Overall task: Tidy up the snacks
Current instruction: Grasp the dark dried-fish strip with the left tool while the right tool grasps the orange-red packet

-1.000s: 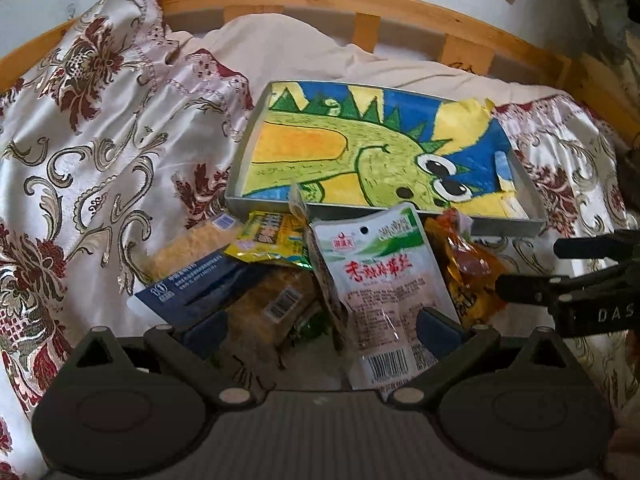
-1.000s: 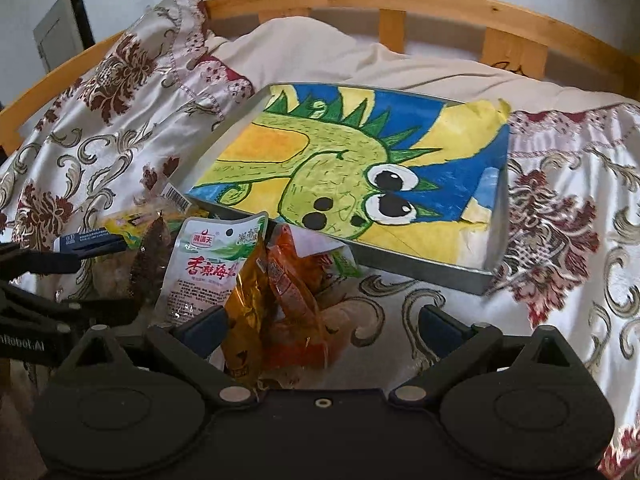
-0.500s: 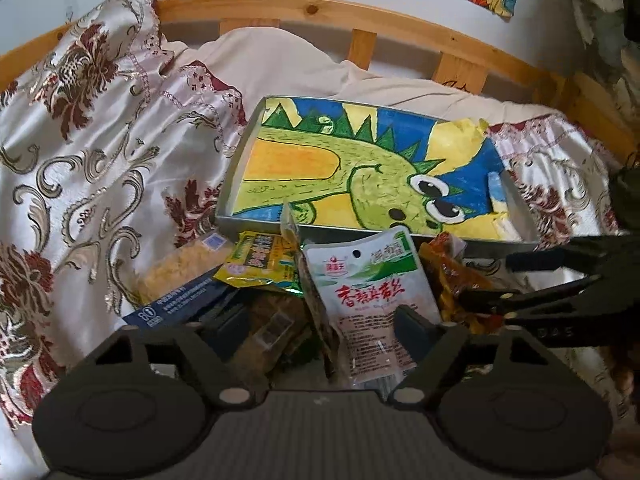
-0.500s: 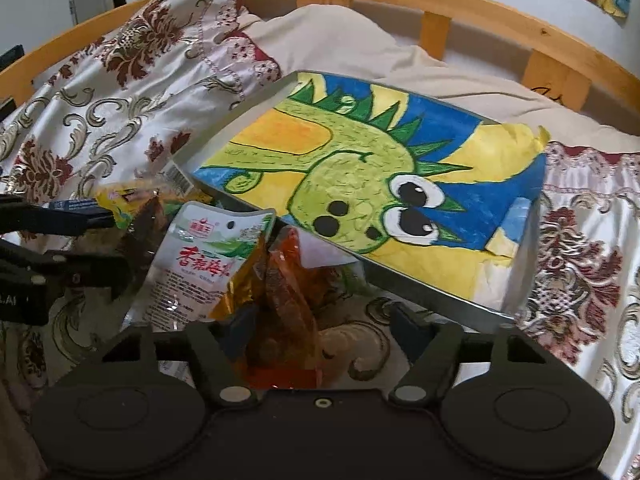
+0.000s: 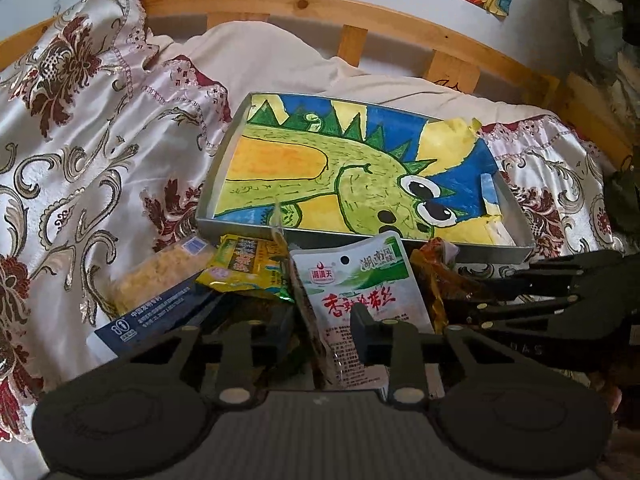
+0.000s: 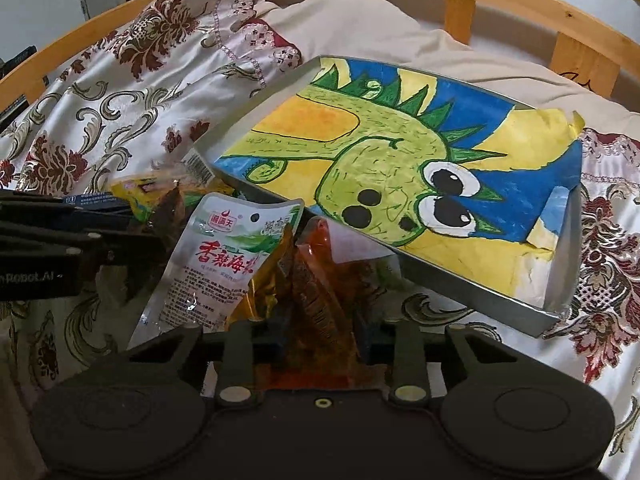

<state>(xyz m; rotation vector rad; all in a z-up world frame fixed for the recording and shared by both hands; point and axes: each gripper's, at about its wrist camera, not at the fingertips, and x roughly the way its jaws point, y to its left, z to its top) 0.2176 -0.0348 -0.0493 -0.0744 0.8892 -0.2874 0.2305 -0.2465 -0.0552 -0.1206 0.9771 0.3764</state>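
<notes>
A shallow grey tray [image 5: 224, 184] lined with a green dinosaur drawing lies on the bed; it also shows in the right wrist view [image 6: 472, 280]. In front of it is a pile of snack packets. My left gripper [image 5: 322, 330] is shut on a white seaweed packet [image 5: 360, 280] and a dark packet beside it. My right gripper [image 6: 320, 330] is shut on orange-red snack packets [image 6: 316, 280]. The white packet [image 6: 224, 264] sits just left of them. The right gripper [image 5: 532, 300] shows at the right of the left wrist view.
A yellow packet [image 5: 248, 264], a pale crumbly snack bag [image 5: 160, 272] and a dark blue box [image 5: 156, 312] lie left of the pile. The floral satin bedspread [image 5: 80, 160] covers the bed. A wooden headboard rail [image 5: 360, 20] runs behind the tray.
Both grippers have closed from wide open onto the packets between their fingers. The packets stand more upright and both views have risen a little.
</notes>
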